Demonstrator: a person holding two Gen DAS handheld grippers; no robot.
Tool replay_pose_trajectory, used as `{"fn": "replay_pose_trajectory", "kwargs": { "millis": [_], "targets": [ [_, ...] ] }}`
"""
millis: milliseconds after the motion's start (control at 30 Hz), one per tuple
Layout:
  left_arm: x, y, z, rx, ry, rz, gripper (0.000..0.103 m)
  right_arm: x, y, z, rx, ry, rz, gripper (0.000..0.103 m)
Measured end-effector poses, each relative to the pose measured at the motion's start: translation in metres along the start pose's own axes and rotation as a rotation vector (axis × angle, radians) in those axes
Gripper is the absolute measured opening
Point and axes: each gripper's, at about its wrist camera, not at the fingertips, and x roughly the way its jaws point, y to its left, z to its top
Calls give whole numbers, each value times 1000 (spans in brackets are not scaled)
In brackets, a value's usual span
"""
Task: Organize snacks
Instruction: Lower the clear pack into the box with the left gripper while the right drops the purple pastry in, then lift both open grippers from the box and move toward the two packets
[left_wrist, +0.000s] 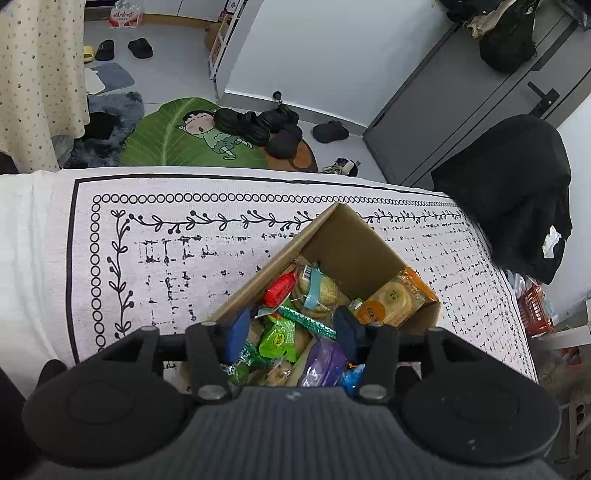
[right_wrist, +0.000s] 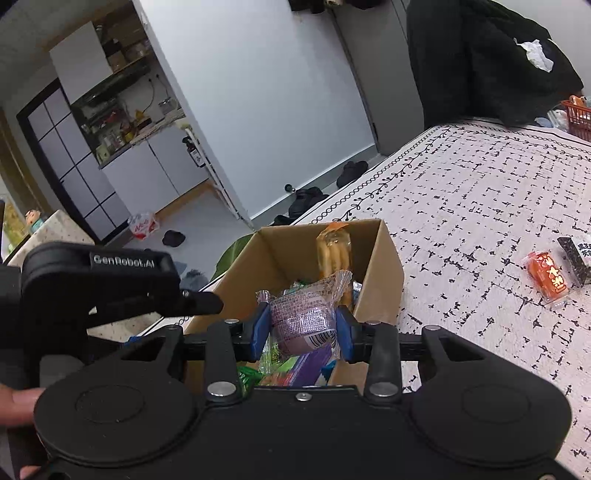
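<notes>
Right wrist view: right gripper clamped on purple-wrapped snack, held over cardboard box; box contents mostly hidden behind it. Orange packet lies on tablecloth. Left gripper: pads apart, holding nothing, above box; bottom snacks cut off.

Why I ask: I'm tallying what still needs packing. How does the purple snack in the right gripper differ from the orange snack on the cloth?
The purple snack is pinched between the right gripper pads above the cardboard box; the orange snack lies loose on the tablecloth, outside the box. The purple one looks round, the orange one flat and rectangular. Both have clear plastic wrappers.
</notes>
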Motion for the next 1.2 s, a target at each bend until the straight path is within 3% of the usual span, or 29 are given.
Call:
{"fn": "replay_pose_trajectory", "kwargs": {
  "millis": [167,233,467,867,1067,1200],
  "targets": [
    [-8,-2,-3,1,-2,-8,63,-8,3,-1,-11,4,14,50],
    [-13,-3,-5,4,-9,-7,66,-13,1,2,-1,-10,9,60],
    [-26,-10,-8,19,-25,-7,71,-31,-27,12,68,-45,-36,61],
    [-30,-41,-26,104,-19,6,90,-50,-73,17,144,-51,-102,63],
    [-27,-63,-42,147,-14,-19,91,-58,-95,19,173,-61,-151,78],
    [-26,-79,-49,178,-29,-40,99,-65,-110,20,197,-74,-181,82]
  ]
}}
